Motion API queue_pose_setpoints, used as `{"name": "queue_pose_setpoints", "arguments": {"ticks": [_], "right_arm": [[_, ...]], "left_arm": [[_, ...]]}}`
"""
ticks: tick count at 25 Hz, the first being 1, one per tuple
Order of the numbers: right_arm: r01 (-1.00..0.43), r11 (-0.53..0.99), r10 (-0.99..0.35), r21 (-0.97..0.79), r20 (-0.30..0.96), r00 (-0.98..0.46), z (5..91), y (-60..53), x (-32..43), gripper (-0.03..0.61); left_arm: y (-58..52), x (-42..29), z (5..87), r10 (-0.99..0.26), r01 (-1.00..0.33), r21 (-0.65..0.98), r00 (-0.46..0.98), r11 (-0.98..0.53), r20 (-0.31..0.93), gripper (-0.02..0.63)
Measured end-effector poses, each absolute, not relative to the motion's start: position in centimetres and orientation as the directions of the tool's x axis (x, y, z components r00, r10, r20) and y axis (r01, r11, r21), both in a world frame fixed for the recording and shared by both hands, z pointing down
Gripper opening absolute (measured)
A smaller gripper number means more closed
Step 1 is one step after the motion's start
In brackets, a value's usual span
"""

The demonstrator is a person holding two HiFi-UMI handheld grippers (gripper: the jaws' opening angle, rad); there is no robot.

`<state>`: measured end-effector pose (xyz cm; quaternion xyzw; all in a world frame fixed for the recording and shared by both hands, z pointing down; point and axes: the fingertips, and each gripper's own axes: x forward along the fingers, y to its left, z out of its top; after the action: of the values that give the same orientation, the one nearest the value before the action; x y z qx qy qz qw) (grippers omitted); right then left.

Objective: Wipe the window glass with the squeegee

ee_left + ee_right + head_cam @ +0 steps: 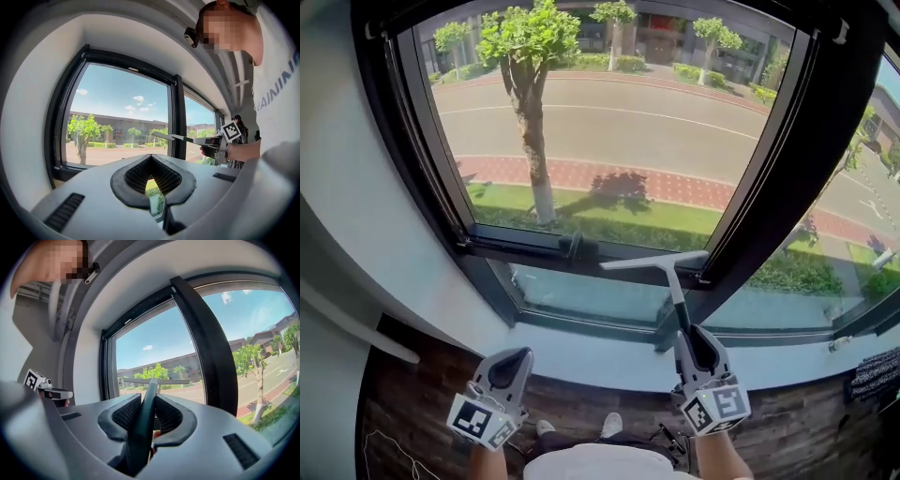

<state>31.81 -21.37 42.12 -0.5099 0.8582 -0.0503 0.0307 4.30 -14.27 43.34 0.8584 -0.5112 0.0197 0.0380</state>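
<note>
**Head view.** The right gripper (697, 349), at 5 o'clock, is clamped on the dark handle of the grey T-shaped squeegee (672, 281). The squeegee's pale blade sits at the 5 o'clock corner of the large clear window glass (600, 122), level with the black lower frame (525, 246). The left gripper (508, 367), at 7 o'clock, is closed to a narrow slit and holds nothing, well apart from the pane. Blade-to-glass contact cannot be told. A clean stroke likely needs the blade pressed flat, full-width and level, then drawn in one steady pass.
</note>
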Motion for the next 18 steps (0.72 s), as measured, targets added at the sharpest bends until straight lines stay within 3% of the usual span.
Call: {"name": "queue_pose_setpoints", "arguments": {"ticks": [12,18], "right_arm": [[-0.979,0.171,-0.985,-0.114,-0.048,-0.166,39.5,-20.9,27.2,0.1],[-0.987,0.149,-0.977,-0.063,-0.163,-0.137,34.0,-22.3,24.4,0.1]], "left_arm": [[-21.9,-1.0,42.2,-0.677,-0.678,0.027,0.735,-0.735,0.032,0.015],[-22.5,-4.8,40.4,-0.654,-0.654,0.009,0.756,-0.756,0.006,0.015]]}}
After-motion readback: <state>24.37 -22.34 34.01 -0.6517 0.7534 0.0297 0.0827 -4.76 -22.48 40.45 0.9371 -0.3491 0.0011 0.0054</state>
